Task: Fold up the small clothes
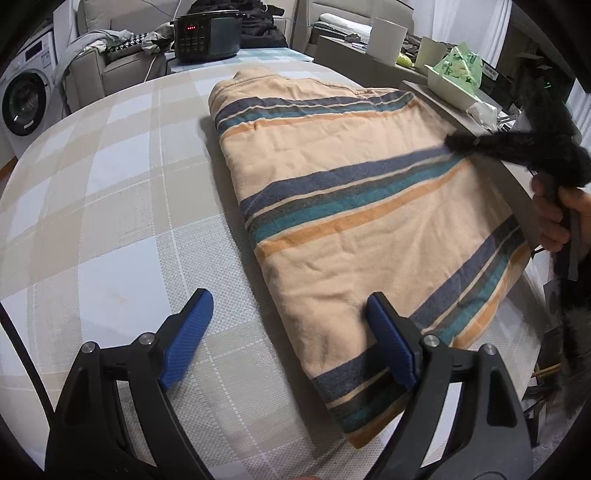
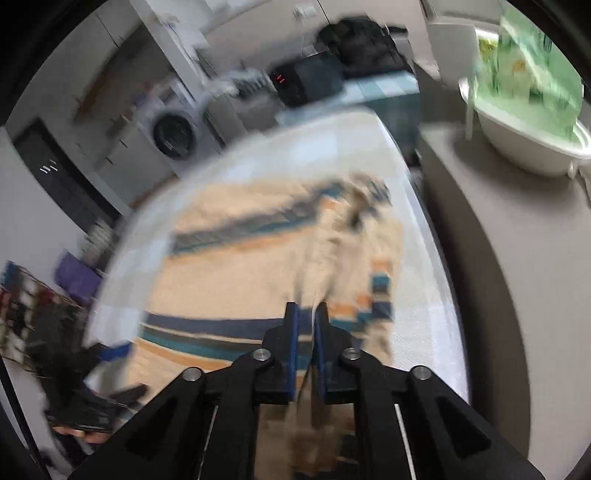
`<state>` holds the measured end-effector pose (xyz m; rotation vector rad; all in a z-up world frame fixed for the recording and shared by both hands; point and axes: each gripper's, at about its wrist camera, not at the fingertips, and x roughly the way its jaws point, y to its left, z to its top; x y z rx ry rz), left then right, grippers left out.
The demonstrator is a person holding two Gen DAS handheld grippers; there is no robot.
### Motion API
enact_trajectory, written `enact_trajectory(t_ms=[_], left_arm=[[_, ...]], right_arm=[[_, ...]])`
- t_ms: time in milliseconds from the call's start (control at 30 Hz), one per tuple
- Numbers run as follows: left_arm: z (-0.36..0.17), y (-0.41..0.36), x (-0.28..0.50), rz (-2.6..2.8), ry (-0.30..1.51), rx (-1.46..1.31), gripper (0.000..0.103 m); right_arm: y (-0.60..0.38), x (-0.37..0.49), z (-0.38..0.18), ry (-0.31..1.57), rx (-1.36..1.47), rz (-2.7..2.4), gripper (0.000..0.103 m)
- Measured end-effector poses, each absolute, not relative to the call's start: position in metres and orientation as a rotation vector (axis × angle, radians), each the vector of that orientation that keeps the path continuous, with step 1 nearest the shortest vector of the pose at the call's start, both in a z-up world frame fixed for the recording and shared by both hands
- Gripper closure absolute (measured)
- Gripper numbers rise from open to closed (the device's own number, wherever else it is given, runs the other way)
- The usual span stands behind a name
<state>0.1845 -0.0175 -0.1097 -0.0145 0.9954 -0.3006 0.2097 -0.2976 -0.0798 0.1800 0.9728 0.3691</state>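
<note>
While the peach striped garment (image 1: 351,206) lies folded on the checked tablecloth (image 1: 110,192), the left gripper (image 1: 291,332) hovers at its near corner with jaws spread wide, one blue pad over bare cloth at 7 o'clock, the other over the garment's lower edge at 5 o'clock; nothing sits pinched between them. At 3 o'clock in the left wrist view, a hand (image 1: 557,218) holds the right gripper's handle beside the garment's far edge. Seen from the right wrist, though blurred, the right gripper (image 2: 306,321) has its jaws drawn nearly together on a raised ridge of the peach fabric. A black appliance (image 1: 207,35) with red lights stands at 12 o'clock beyond the table, a washing machine (image 1: 27,96) at 10 o'clock, a white tub (image 2: 517,147) with green packaging at 2 o'clock
</note>
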Motion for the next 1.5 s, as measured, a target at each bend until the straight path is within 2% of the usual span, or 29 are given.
enact_trajectory(t_ms=[67,133,167,200,267,333,367,400,433,467,500,633,733,800,933,1033,1133,1333,1500], left_arm=[[-0.109,-0.016,0.183,-0.302,0.997,-0.015,0.020],[-0.108,-0.012,0.183,-0.303,1.008,-0.032,0.020],[-0.107,-0.009,0.182,-0.312,1.016,-0.057,0.020],[-0.106,-0.006,0.182,-0.324,1.023,-0.087,0.020],[-0.105,0.003,0.180,-0.356,1.035,-0.163,0.020],[-0.105,0.006,0.177,-0.378,1.036,-0.201,0.020],[-0.105,0.005,0.175,-0.381,1.034,-0.198,0.020],[-0.105,0.003,0.173,-0.381,1.031,-0.182,0.020],[-0.105,0.001,0.170,-0.380,1.029,-0.162,0.020],[-0.105,-0.002,0.167,-0.376,1.028,-0.131,0.020],[-0.105,-0.004,0.165,-0.371,1.028,-0.105,0.020],[-0.106,-0.011,0.155,-0.363,1.032,-0.032,0.019],[-0.107,-0.014,0.151,-0.339,1.040,0.017,0.019],[-0.105,-0.011,0.151,-0.335,1.057,-0.008,0.020],[-0.093,-0.003,0.143,-0.419,1.029,-0.116,0.019],[-0.092,-0.006,0.143,-0.459,1.016,-0.141,0.019],[-0.103,-0.016,0.150,-0.430,1.053,-0.109,0.019],[-0.103,-0.021,0.149,-0.416,1.043,-0.078,0.019],[-0.103,-0.023,0.147,-0.409,1.038,-0.070,0.019]], right_arm=[[-0.304,0.211,-0.090,1.032,0.221,0.348,0.093],[-0.311,0.200,-0.086,1.007,0.271,0.407,0.082],[-0.314,0.193,-0.086,1.004,0.296,0.435,0.066],[-0.317,0.185,-0.086,1.003,0.346,0.470,0.056],[-0.315,0.175,-0.090,1.002,0.390,0.525,0.056],[-0.306,0.170,-0.097,1.023,0.310,0.482,0.060],[-0.303,0.170,-0.099,1.026,0.290,0.469,0.065],[-0.300,0.169,-0.098,1.013,0.279,0.456,0.081],[-0.299,0.169,-0.096,1.012,0.274,0.445,0.091],[-0.300,0.169,-0.092,1.007,0.277,0.441,0.096],[-0.301,0.167,-0.086,0.984,0.279,0.445,0.096],[-0.297,0.150,-0.065,0.900,0.185,0.429,0.097],[-0.292,0.155,-0.083,0.953,0.087,0.301,0.096],[-0.307,0.156,-0.095,0.999,0.198,0.317,0.095],[-0.329,0.136,-0.090,0.974,0.404,0.440,0.084],[-0.333,0.121,-0.093,0.978,0.411,0.461,0.074],[-0.329,0.113,-0.099,0.995,0.417,0.464,0.073],[-0.341,0.100,-0.085,0.912,0.421,0.506,0.072],[-0.318,0.111,-0.096,0.962,0.338,0.514,0.073]])
